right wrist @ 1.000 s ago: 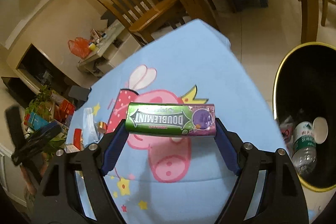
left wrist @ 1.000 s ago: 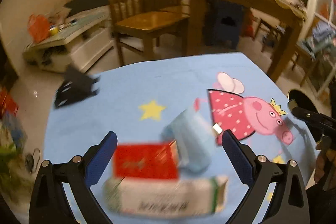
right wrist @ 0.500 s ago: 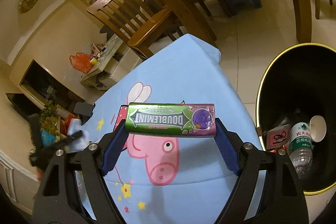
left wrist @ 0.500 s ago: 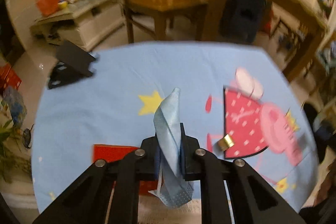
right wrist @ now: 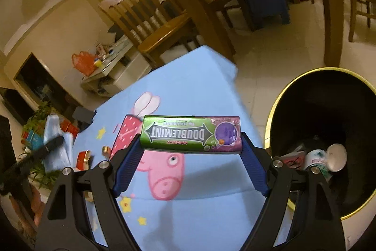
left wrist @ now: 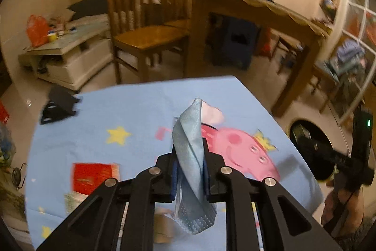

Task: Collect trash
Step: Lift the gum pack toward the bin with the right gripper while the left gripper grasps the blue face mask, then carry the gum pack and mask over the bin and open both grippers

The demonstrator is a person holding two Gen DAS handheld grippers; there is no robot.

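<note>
While bin (right wrist: 277,114) holds bottle (right wrist: 316,162), cup (right wrist: 337,157)

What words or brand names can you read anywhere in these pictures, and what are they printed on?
"DOUBLEMINT": gum pack held in the right gripper.
"WRIGLEY'S": same pack, small print.
Red box on the table: print too blurred.
Bottle label in the trash bin: too small to read.

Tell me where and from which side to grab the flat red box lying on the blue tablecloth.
Take the flat red box across its two long edges, coming straight down from above: it lies flat on the blue tablecloth, so only its thin sides offer the fingers a hold.
</note>
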